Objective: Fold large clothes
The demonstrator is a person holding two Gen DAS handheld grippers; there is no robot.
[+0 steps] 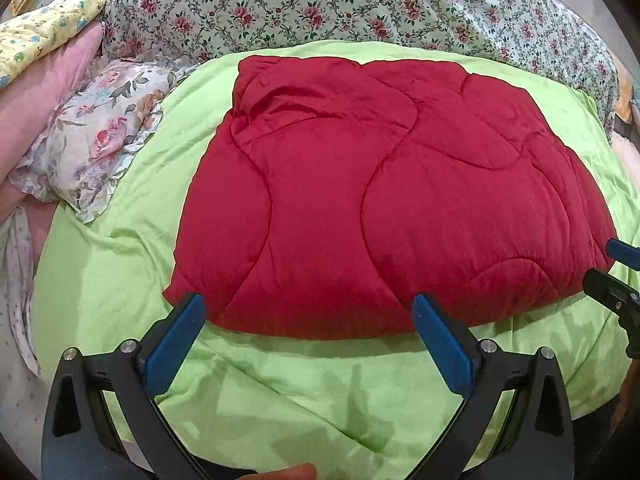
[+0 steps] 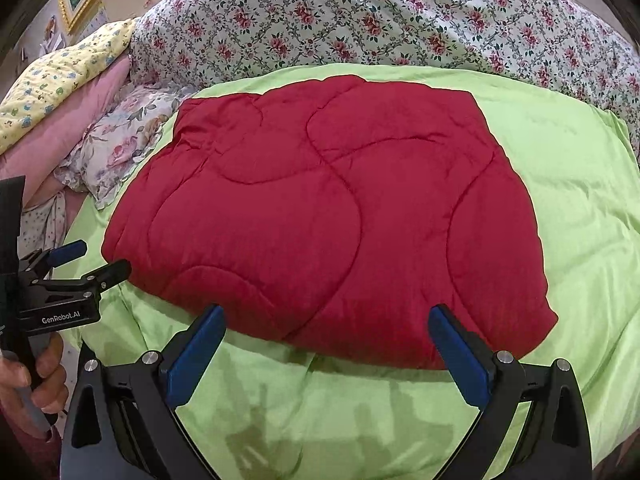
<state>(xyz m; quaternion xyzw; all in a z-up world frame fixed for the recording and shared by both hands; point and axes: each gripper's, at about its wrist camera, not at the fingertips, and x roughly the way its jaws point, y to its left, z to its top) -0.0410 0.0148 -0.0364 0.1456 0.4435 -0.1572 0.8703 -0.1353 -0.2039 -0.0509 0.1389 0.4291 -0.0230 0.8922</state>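
Red quilted comforter (image 1: 384,200): folded into a thick rectangular bundle, lying flat on a green sheet (image 1: 320,392) on the bed. Left hand-held gripper (image 1: 308,308): fingers spread wide, empty, just short of the bundle's near edge. Right hand-held gripper (image 2: 326,318): likewise spread, empty, at the same edge. Floral bedding (image 2: 360,12) behind; 2 pillows (image 2: 116,148) at left.

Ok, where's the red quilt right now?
The red quilt lies folded on the green sheet, centred in both wrist views, just beyond both open grippers, with the floral pillow to its left.
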